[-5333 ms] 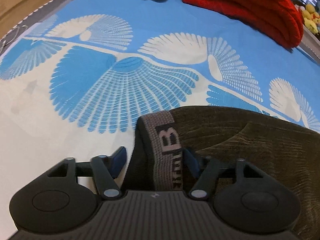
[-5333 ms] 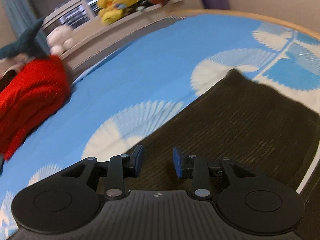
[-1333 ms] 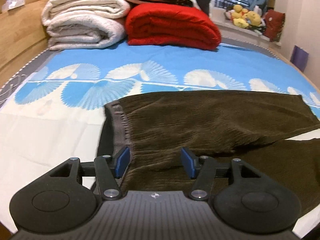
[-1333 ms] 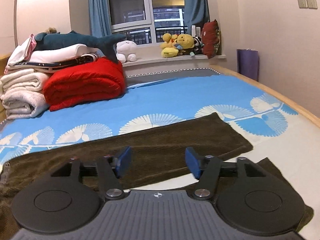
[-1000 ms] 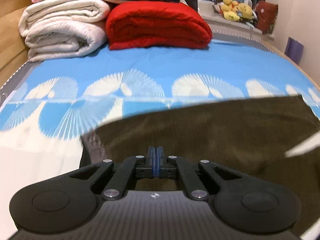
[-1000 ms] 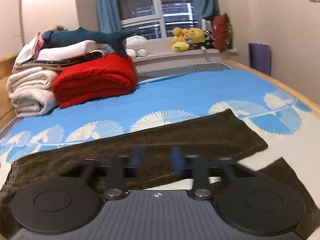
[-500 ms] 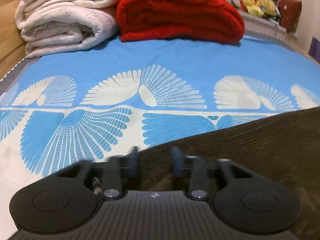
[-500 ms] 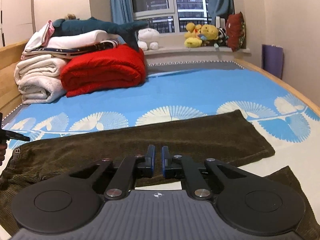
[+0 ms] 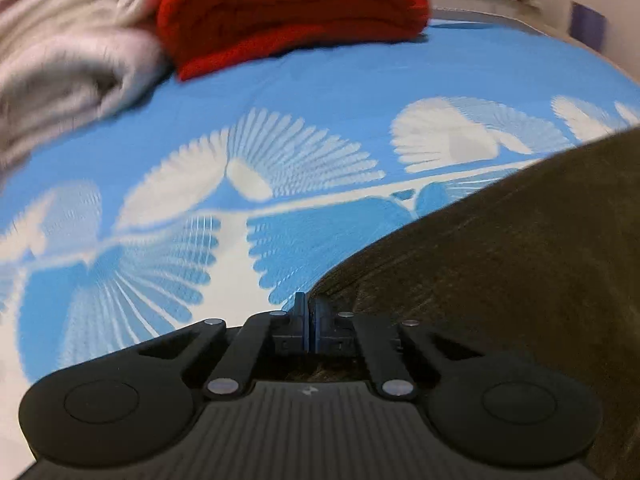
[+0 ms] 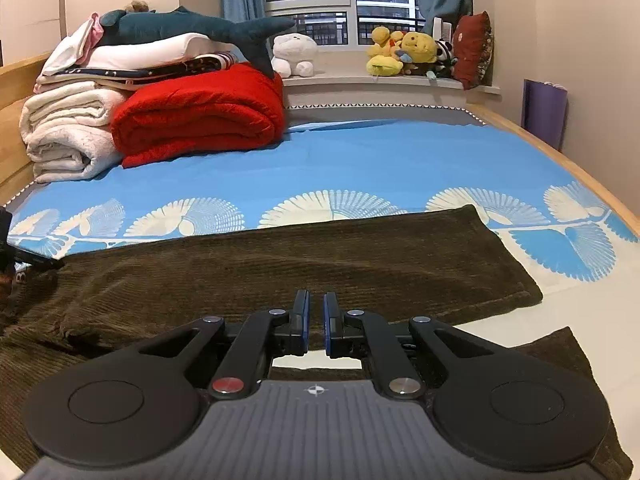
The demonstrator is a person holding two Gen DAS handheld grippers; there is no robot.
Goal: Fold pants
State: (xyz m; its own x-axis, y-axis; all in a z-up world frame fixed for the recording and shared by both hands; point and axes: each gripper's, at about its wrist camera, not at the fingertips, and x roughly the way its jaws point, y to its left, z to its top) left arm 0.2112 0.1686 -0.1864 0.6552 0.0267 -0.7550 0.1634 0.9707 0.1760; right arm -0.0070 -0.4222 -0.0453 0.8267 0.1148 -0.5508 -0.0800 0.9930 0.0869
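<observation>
Dark brown corduroy pants (image 10: 304, 264) lie spread across the bed, waistband at the far left, one leg reaching right, the other leg (image 10: 560, 356) nearer me. My right gripper (image 10: 316, 322) hovers above the pants' middle, jaws nearly closed with a narrow gap and nothing between them. In the left wrist view my left gripper (image 9: 309, 320) is shut at the pants' (image 9: 500, 260) upper left edge; whether cloth is pinched is hidden. The left gripper shows at the far left edge of the right wrist view (image 10: 24, 258).
The bed has a blue and white fan-print sheet (image 10: 380, 160). A red folded blanket (image 10: 200, 120) and white folded blankets (image 10: 68, 136) stack at the back left, with a plush shark (image 10: 192, 28) on top. Plush toys (image 10: 404, 52) sit on the windowsill. A wooden bed rim (image 10: 560, 160) runs at right.
Both grippers closed from open. The left gripper moved forward and left, low to the pants' edge near the waistband. The right gripper stayed above the pants' middle.
</observation>
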